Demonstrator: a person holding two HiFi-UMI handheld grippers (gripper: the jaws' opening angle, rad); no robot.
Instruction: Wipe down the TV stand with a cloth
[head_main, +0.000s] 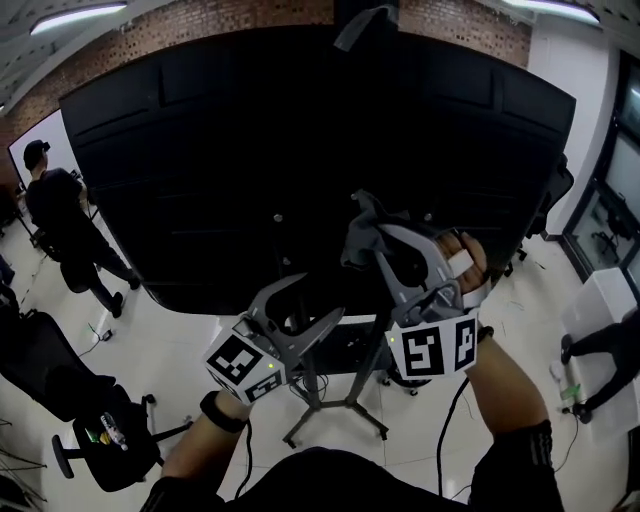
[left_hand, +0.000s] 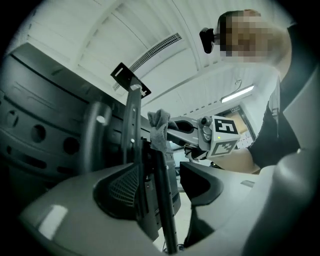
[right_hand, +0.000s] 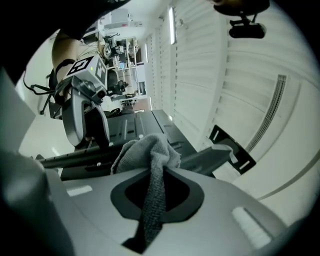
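The TV stand (head_main: 322, 398) carries a large black screen (head_main: 300, 150), seen from behind. In the head view my right gripper (head_main: 362, 232) reaches up to the screen's lower back, shut on a grey cloth (head_main: 356, 248). The right gripper view shows the cloth (right_hand: 149, 159) bunched beyond the jaws and pinched between them, against the stand's black bars (right_hand: 125, 131). My left gripper (head_main: 318, 300) stands open lower left, its jaws either side of a vertical black stand bar (left_hand: 150, 190). The left gripper view shows the cloth (left_hand: 160, 127) held by the right gripper (left_hand: 172, 129).
A person (head_main: 58, 212) stands at the far left. An office chair (head_main: 105, 440) is at the bottom left on the white tiled floor. A white cart (head_main: 602, 318) and another person (head_main: 600, 350) are at the right. A bracket (head_main: 365, 22) sticks up above the screen.
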